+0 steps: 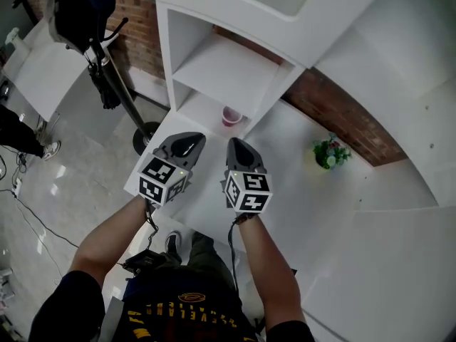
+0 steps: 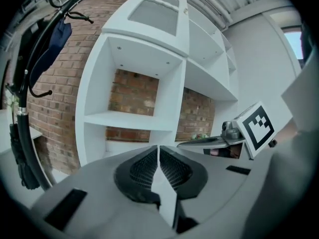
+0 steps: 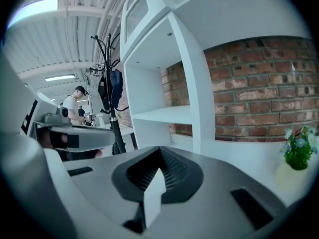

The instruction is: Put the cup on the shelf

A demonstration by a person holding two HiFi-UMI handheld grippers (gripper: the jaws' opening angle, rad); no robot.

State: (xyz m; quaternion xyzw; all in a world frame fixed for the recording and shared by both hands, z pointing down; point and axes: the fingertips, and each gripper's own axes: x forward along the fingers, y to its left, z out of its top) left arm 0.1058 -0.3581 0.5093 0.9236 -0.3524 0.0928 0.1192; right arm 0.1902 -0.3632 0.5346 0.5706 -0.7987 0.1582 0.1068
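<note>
Two grippers are held side by side nearest the camera: the left gripper [image 1: 188, 140] and the right gripper [image 1: 236, 143]. Each has its jaws pressed together with nothing between them, as is confirmed in the gripper views. Just beyond them, one pink cup [image 1: 231, 115] is seen upright on the lowest board of the white shelf unit [image 1: 222, 66], apart from both grippers; it is shown by the head view only. One small potted plant [image 1: 330, 152] is set on the white counter [image 1: 285, 141] to the right. One coat stand [image 1: 107, 63] with a dark garment is placed left of the shelf. A person [image 3: 75, 106] far behind is caught by the right gripper view alone.
</note>
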